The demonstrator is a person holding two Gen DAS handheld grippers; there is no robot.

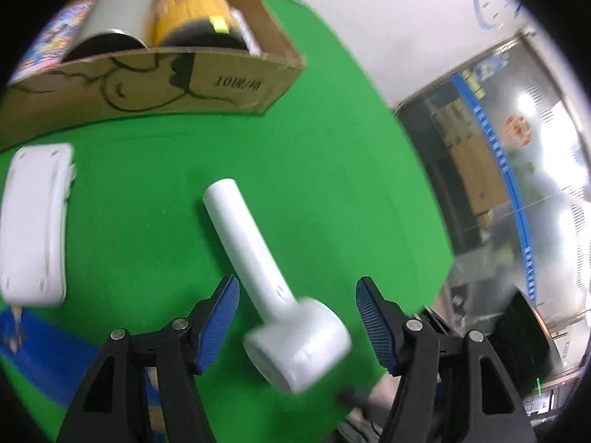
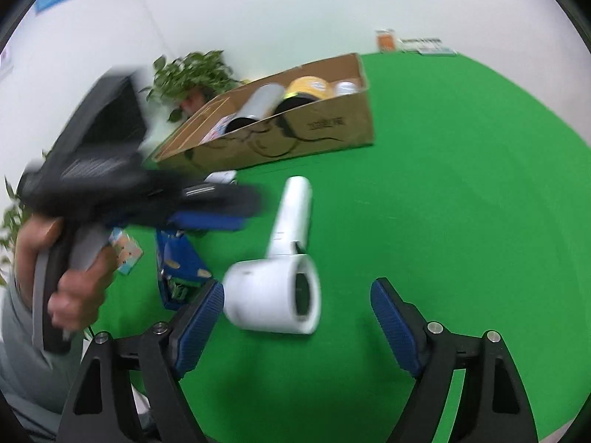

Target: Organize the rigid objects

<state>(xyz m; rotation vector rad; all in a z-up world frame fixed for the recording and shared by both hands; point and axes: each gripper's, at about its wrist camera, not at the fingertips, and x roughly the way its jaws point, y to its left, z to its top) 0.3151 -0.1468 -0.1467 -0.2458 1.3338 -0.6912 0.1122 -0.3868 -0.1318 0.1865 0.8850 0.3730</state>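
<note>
1. Left wrist view: my left gripper stands wide open at the bottom of the frame and grips nothing. The white hair dryer lies on the green table, its head between my blue pads without touching them, its handle running toward frame centre.
2. In the upper left sits the cardboard box, holding a grey cylinder and a yellow roll. A white curved casing lies at the left edge.
3. Right wrist view: my right gripper is also spread wide and empty. The hair dryer's head lies just beside the left pad, nozzle opening facing right.
4. At the left, blurred, my hand holds the left gripper over the table. The box sits at upper centre.
</note>
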